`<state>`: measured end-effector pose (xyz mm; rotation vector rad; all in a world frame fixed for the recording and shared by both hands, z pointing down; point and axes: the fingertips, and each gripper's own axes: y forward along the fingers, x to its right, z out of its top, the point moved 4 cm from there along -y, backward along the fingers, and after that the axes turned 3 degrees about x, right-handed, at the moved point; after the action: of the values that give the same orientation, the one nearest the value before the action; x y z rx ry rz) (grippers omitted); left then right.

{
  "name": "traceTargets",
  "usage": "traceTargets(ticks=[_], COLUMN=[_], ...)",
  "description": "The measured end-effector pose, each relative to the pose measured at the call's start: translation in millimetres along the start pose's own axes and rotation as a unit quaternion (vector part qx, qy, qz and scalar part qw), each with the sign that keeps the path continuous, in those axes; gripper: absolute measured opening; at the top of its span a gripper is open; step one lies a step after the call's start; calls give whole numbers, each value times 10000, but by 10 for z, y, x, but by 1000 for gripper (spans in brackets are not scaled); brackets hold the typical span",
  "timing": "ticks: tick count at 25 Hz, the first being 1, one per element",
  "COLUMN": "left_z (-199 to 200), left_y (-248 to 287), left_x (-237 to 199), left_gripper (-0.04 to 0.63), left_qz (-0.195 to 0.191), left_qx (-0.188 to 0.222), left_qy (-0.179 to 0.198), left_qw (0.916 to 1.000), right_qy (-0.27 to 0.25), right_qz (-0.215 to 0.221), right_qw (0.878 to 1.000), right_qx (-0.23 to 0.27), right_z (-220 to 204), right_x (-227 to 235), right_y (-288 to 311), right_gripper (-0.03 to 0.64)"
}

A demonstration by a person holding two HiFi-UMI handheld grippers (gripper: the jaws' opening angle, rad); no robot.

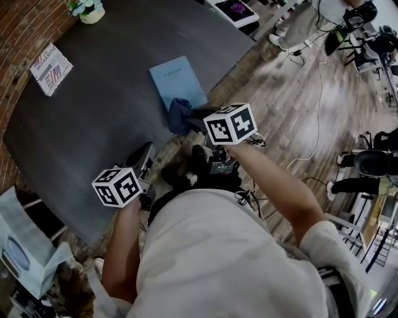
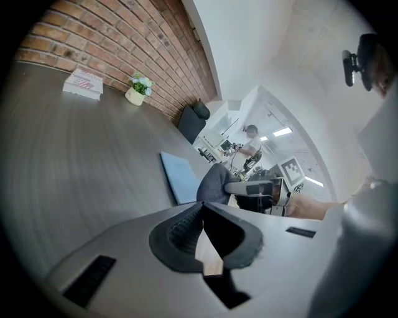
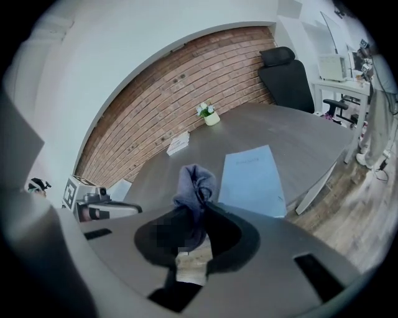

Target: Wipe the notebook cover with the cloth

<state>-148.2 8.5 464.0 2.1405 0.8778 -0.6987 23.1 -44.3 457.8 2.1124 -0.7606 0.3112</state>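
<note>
— Holding anything in the right gripper (image 1: pixel 188 122)?

— Yes. Clamped tight on a dark blue cloth (image 3: pixel 194 183), which stands up bunched out of the jaws. Stretched forward from the body on a bare forearm (image 1: pixel 273 180), with the marker cube (image 1: pixel 230 123) on top.

— And the cloth, placed where?

— At the near end of the light blue notebook (image 1: pixel 177 81), over its cover. Not possible to tell if really pressed on it. As for the notebook: closed, lying flat on the dark grey table (image 1: pixel 93 118), close to the right-hand edge.

— And the left gripper (image 2: pixel 201 211)?

— Held low and close to the body, at the near edge of the table, well apart from the notebook. Jaws closed together at the tips, with nothing between them.

— What else on the table?

— Only two things, both at the far side: a printed booklet (image 1: pixel 50 67) and a small potted plant (image 1: pixel 87 9), near a red brick wall (image 3: pixel 186 81).

— And around the table?

— Wooden plank floor (image 1: pixel 280 87) on the right, with a white cable (image 1: pixel 318 105) lying across it. Black office chair (image 3: pixel 286 74) beside the far end of the table. Further behind, in the left gripper view, a bright room with a person (image 2: pixel 252 140) in a white top.
</note>
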Motion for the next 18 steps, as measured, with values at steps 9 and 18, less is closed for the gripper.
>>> traceTargets(ticks=[9, 18], left_z=[290, 370], left_y=[-307, -525], left_x=[230, 425], left_gripper=[9, 9], left_qz=[-219, -433], left_qx=[479, 721], left_qy=[188, 274], left_qw=[9984, 9961], right_qy=[326, 423], right_qz=[-34, -52], right_qw=[9980, 9936], right_qx=[543, 1043], right_z=[60, 99], right_x=[-102, -213], right_y=[-379, -724], right_gripper=[72, 72])
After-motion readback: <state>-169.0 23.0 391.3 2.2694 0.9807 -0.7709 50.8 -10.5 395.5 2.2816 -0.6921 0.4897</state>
